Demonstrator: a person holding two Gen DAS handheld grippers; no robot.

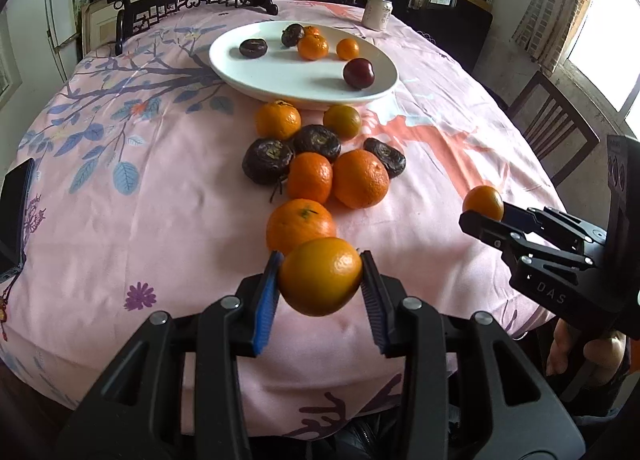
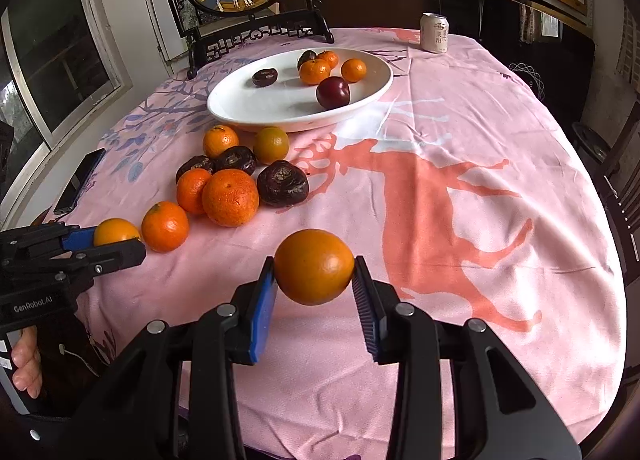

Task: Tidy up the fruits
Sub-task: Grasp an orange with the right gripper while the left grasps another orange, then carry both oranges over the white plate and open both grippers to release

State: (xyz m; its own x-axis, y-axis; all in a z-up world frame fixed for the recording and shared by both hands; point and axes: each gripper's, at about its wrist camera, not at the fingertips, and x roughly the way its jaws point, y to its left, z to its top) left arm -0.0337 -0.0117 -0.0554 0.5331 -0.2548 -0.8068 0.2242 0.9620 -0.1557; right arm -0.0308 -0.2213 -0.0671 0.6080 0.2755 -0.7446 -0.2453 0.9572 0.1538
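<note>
Pink cloth (image 1: 160,200) covers the table; the plate (image 1: 248,72) sits upper centre, loose fruit (image 1: 316,164) mid-frame. Left gripper (image 1: 320,280) clamps an orange (image 1: 320,276), right gripper (image 2: 314,272) another (image 2: 314,266). Smooth round skins might slip out, rolling off the edge.

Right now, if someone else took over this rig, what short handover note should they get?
Left gripper: shut on an orange, lifted clear of the cloth.
Right gripper: shut on another orange, also lifted.
Done: white plate holds three small oranges, two dark fruits and a red plum.
Left: a loose pile of five oranges and three dark fruits sits on the tablecloth in front of the plate. Probably deliver both held oranges first.
</note>
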